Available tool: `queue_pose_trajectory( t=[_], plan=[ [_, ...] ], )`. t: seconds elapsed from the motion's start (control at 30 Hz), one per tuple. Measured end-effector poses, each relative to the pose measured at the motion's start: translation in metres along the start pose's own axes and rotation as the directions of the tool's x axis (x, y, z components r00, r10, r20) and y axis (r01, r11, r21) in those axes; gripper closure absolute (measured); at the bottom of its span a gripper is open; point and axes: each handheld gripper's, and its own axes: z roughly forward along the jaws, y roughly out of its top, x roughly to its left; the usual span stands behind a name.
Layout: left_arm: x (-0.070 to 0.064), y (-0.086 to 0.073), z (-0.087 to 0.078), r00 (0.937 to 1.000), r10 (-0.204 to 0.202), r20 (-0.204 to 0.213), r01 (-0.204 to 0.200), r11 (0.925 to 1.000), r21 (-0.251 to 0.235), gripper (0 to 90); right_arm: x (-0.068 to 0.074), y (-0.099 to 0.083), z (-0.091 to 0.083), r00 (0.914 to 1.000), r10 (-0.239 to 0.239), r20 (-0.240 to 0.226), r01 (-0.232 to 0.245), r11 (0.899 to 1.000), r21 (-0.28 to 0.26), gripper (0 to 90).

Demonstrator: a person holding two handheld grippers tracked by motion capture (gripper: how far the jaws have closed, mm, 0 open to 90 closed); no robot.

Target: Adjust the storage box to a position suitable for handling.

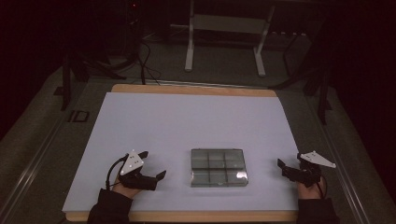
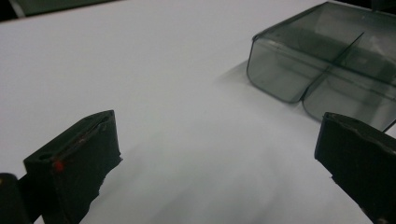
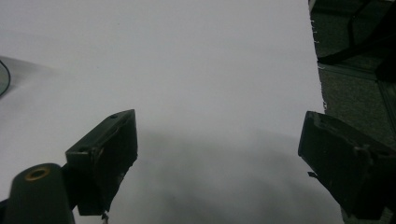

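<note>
Tools wait wide open and hold nothing: left tool (image 1: 152, 165) and right tool (image 1: 288, 164) rest beside the clear box (image 1: 218, 167) on the worktop (image 1: 187, 116), probably ready to reach in.

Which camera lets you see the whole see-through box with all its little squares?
The high view shows the compartment box best: its whole outline and grid of dividers, lying on the white sheet between the two tongs. The left gripper view catches just one rounded corner and a divider or two. The right gripper view has only a thin curved edge, perhaps the box.
</note>
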Motion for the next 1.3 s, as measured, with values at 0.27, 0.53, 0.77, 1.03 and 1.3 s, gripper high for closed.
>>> queue_pose_trajectory(
  t=[0.27, 0.53, 0.77, 1.03, 1.3],
  plan=[
    [0.003, 0.000, 0.004, 0.9999, 0.001, 0.017, -0.002, 0.9965, 0.083, 1.2, 0.007, 0.003, 0.004, 0.9986, -0.044, -0.028, 0.045, 0.998, 0.037, 11.8],
    [-0.004, 0.009, 0.006, 0.9977, 0.043, 0.052, -0.048, 0.9936, 0.102, 1.2, 0.014, 0.011, 0.002, 0.9932, -0.068, -0.095, 0.072, 0.997, 0.033, 12.2],
    [-0.012, 0.017, 0.012, 0.9922, 0.079, 0.097, -0.090, 0.9888, 0.119, 1.3, 0.019, 0.017, 0.000, 0.9775, -0.097, -0.188, 0.104, 0.994, 0.029, 13.4],
    [-0.017, 0.022, 0.020, 0.9863, 0.084, 0.142, -0.105, 0.9833, 0.149, 1.3, 0.033, 0.025, 0.000, 0.9504, -0.149, -0.273, 0.160, 0.987, 0.018, 14.7],
    [-0.024, 0.026, 0.028, 0.9778, 0.097, 0.186, -0.130, 0.9752, 0.179, 2.0, 0.046, 0.027, 0.002, 0.9090, -0.215, -0.357, 0.238, 0.971, 0.020, 21.7]
  ],
)
